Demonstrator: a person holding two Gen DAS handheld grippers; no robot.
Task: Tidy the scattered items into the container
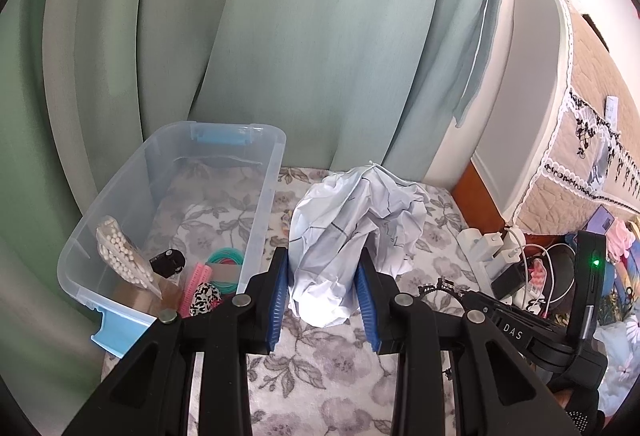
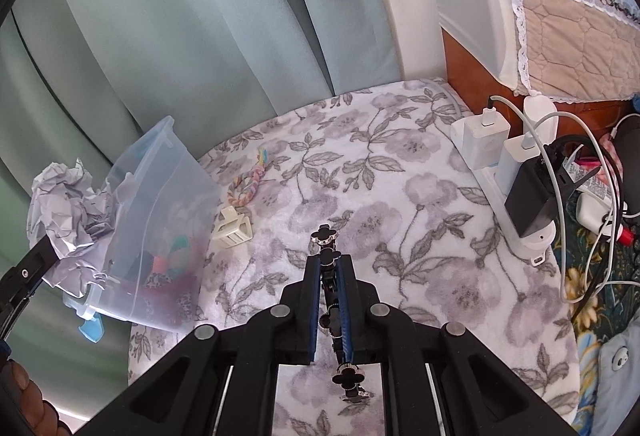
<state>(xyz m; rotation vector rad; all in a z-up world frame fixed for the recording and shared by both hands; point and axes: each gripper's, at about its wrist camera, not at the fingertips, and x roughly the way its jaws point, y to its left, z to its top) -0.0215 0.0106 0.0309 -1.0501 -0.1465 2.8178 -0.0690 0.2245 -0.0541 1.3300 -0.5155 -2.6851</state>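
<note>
Crumpled paper [image 1: 352,236], clover-link bracelet [image 2: 326,248]

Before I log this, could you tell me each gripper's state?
Left gripper: shut on crumpled paper.
Right gripper: shut on clover bracelet.

On the floral cloth [image 2: 400,164] the container [image 1: 260,196] sits at the left, against the curtain [image 1: 300,36]. Inside, at its near end, lie a cotton-swab packet [image 1: 120,252], hair ties [image 1: 226,260] and a comb [image 1: 196,276]. Right of the container, a braided band [image 2: 248,184] lies behind a hair claw [image 2: 234,228]. Chargers [image 2: 492,144] line the cloth's right edge.
</note>
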